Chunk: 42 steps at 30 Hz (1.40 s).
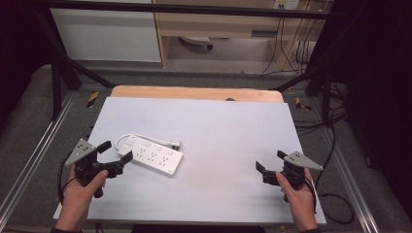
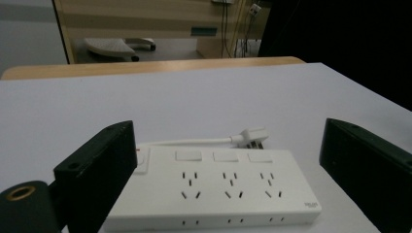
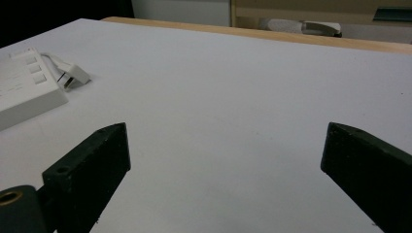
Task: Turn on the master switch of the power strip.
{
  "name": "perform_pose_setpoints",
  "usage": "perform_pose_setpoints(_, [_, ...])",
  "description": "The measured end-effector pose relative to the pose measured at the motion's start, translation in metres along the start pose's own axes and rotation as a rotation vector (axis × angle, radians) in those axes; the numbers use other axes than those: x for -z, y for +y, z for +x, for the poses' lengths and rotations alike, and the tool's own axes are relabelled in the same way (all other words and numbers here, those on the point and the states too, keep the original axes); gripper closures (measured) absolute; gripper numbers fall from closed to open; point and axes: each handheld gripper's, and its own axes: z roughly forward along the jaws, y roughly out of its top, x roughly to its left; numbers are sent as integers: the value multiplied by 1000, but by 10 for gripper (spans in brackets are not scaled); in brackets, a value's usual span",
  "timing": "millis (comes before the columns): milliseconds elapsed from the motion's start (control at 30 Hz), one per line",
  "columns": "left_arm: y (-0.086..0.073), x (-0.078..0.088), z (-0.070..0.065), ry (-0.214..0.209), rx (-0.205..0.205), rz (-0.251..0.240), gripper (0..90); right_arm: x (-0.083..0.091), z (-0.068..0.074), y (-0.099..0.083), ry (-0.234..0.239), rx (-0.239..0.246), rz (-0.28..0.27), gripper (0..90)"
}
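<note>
Your left gripper (image 1: 115,152) sits at the lower left of the high view, jaws spread wide and grasping nothing, just beside the near end of the white power strip (image 1: 150,155). The strip lies flat left of centre on the pale table (image 1: 218,126), its plug (image 1: 175,143) resting behind it. Your right gripper (image 1: 268,161), lower right, is likewise released over bare table.

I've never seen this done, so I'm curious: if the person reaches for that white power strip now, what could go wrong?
1. The left tongs are open right beside the power strip. A jaw could nudge the strip and slide it across the smooth table rather than close around it.
2. The cord and plug lie loose behind the strip. They might drag or snag if it is lifted.
3. The right tongs are open and far off, so they probably can't steady it quickly.
</note>
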Motion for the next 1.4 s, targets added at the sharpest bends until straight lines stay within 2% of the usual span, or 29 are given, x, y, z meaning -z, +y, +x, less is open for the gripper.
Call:
perform_pose_setpoints(133, [9, 1, 0, 15, -3, -29, 65, 3, 1, 0, 2, -11, -9, 41])
perform_pose_setpoints(200, [14, 3, 1, 4, -11, -40, 62, 6, 0, 1, 1, -6, -18, 43])
perform_pose_setpoints(300, [17, 3, 4, -3, -9, -42, 61, 7, 0, 2, -7, -4, -19, 47])
perform_pose_setpoints(500, [23, 2, 10, 12, -2, -47, 64, 10, 3, 2, -11, -12, -27, 46])
perform_pose_setpoints(667, [25, -4, 11, 6, -5, -40, 64, 10, 2, 2, -5, -12, -21, 45])
perform_pose_setpoints(900, [39, -12, 12, 4, -32, -46, 63, 9, 2, 2, -11, -5, -17, 44])
perform_pose_setpoints(1000, [45, -15, 14, 10, -47, -62, 65, 8, 2, 1, -14, -9, -9, 44])
perform_pose_setpoints(1100, [50, -15, 17, 18, -44, -84, 66, 8, 2, 2, -14, -9, -11, 45])
perform_pose_setpoints(1400, [53, -23, 26, 39, -51, -85, 70, 7, 3, 2, -13, 5, -8, 45])
